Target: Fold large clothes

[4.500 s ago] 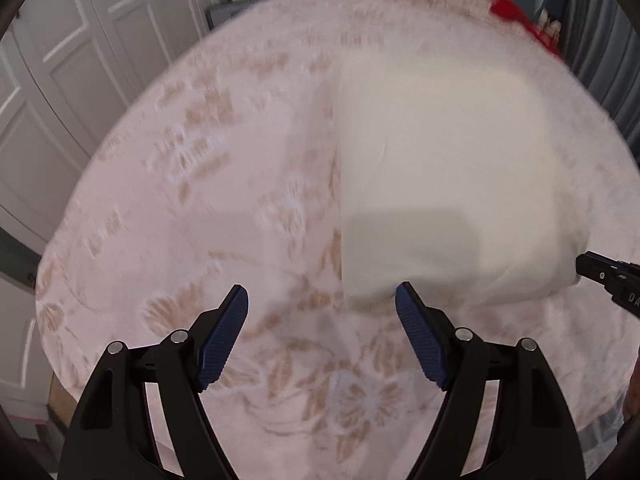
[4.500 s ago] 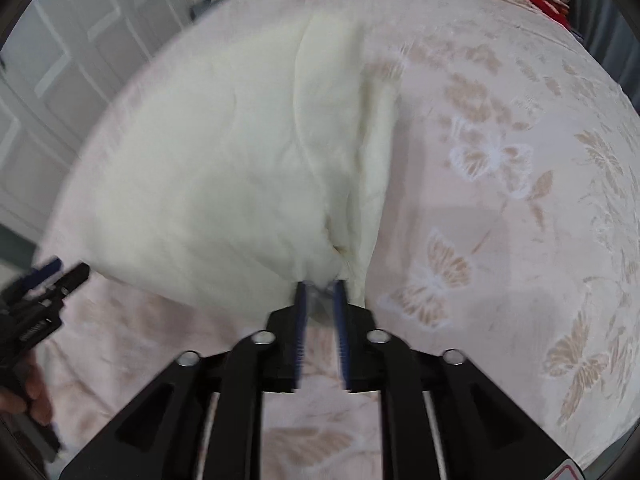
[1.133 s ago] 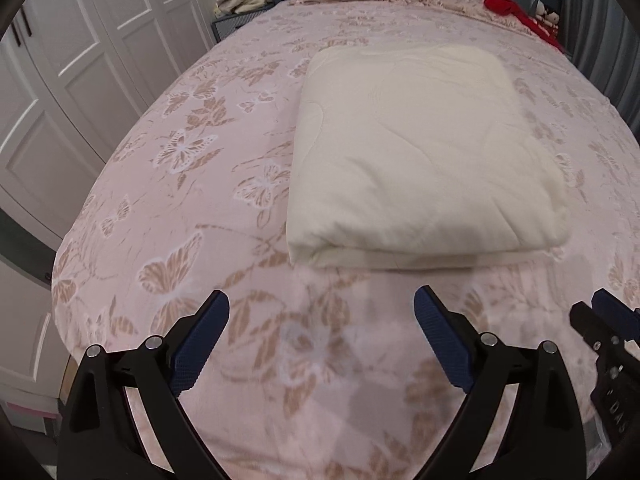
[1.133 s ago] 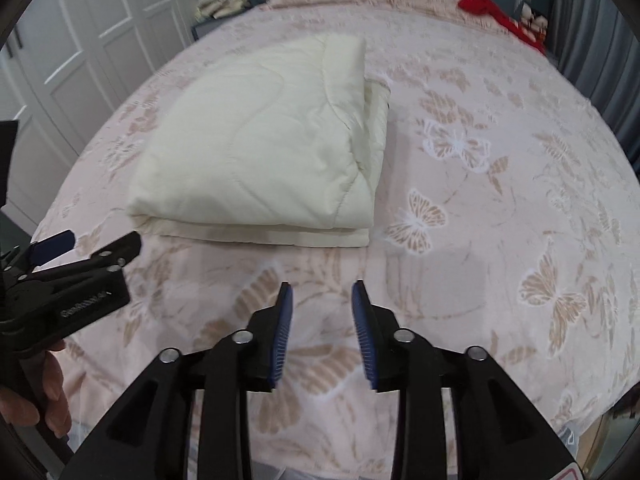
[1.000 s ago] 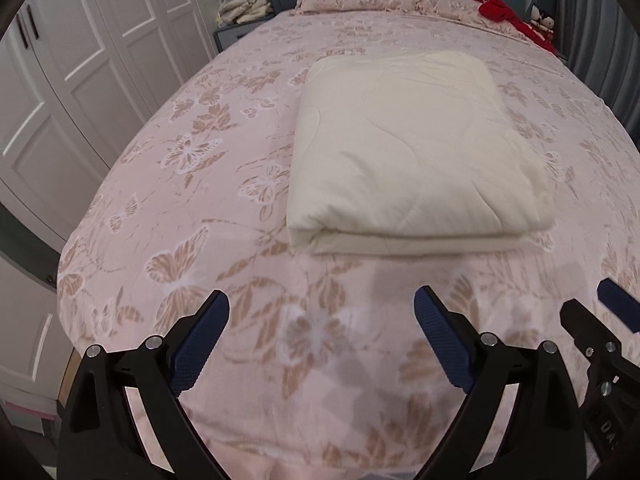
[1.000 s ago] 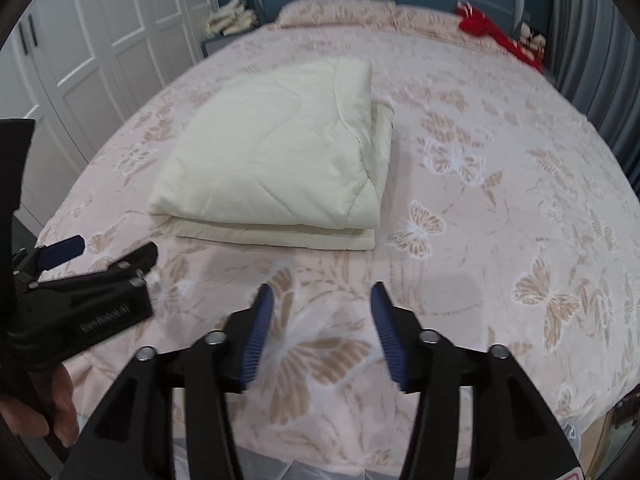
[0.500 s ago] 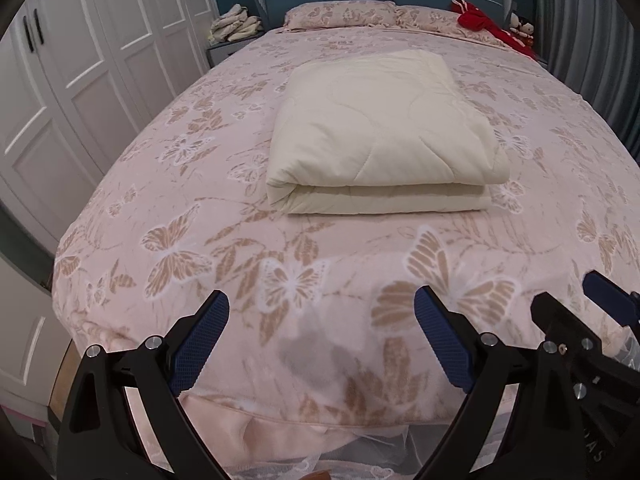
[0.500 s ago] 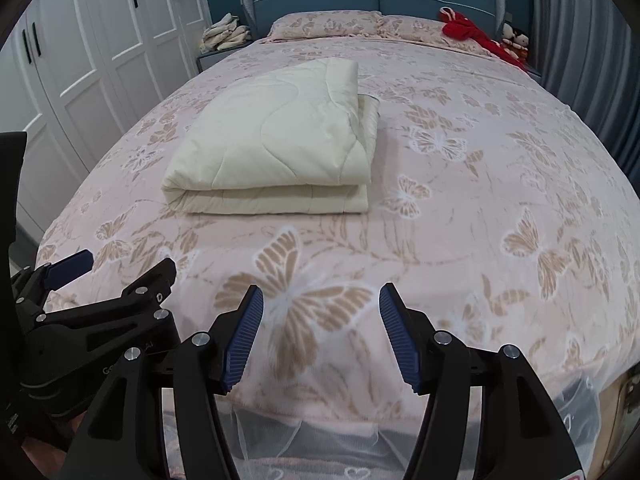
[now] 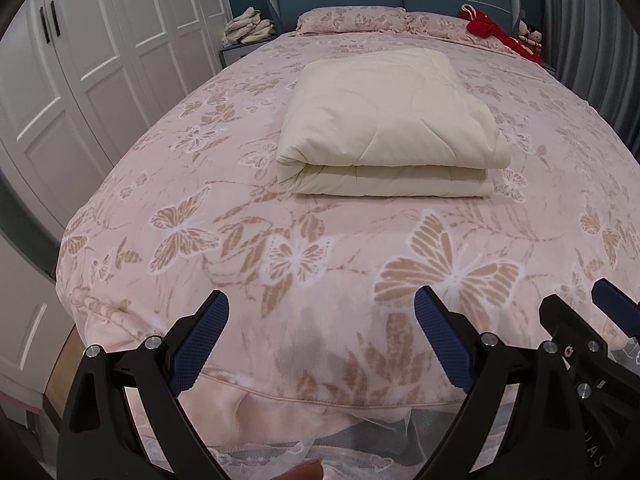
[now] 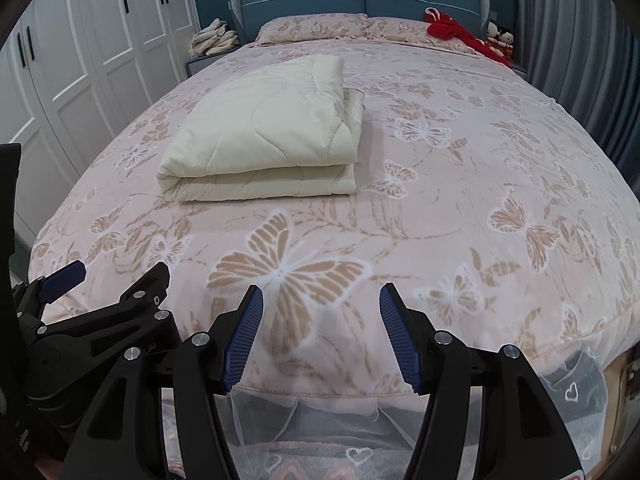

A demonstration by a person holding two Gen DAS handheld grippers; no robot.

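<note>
folded quilt [image 9: 390, 128] lying mid-bed [image 9: 120, 208], well ahead of both tongs, left [image 9: 320, 344] and right [image 10: 320, 336], each spread apart, empty, hovering at foot edge.

Cut off by the lower edge: handles of left tool [image 9: 320, 344] and right tool [image 10: 320, 336]. Too small to identify: pale heap [image 9: 249, 26] beside the headboard, little dolls [image 10: 500, 36] by the red cloth [image 10: 452, 30]. Hidden: underside of folded quilt [image 9: 392, 120].

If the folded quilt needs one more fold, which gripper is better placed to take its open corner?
Probably the right gripper. The cream quilt shows its layered edges on the right side, its rounded fold on the left. Both jaws stand open, apart from it.
</note>
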